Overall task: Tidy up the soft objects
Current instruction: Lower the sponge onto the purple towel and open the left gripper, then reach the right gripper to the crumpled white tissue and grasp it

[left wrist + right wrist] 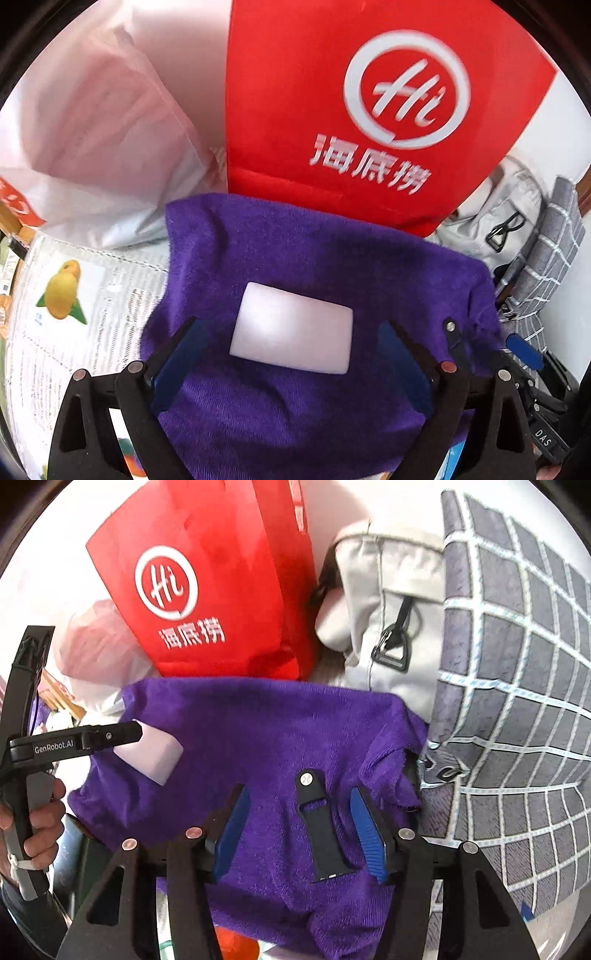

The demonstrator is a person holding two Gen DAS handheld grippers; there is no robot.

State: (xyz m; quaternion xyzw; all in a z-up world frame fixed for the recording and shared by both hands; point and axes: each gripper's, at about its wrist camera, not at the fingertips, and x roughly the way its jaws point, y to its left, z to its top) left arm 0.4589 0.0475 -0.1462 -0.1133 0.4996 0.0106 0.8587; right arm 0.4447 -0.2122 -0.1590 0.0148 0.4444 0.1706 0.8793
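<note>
A purple towel (295, 258) lies spread over the surface, and a white foam block (290, 328) rests on its middle. My left gripper (290, 324) is open wide, one blue-padded finger on each side of the block, and neither touches it. In the right wrist view a black watch strap (325, 830) lies flat on the towel (258, 731) between the fingers of my right gripper (298, 789). That gripper is open, its blue pads off the strap, the right pad the closer one. The block (155, 755) shows at the left, partly under a black finger of the left tool.
A red paper bag (332, 110) stands right behind the towel, with a white plastic bag (103, 129) on its left. A light grey backpack (388, 609) and a grey checked cloth (517, 701) crowd the right side. Newspaper (74, 295) covers the surface. A hand (40, 819) grips the left tool.
</note>
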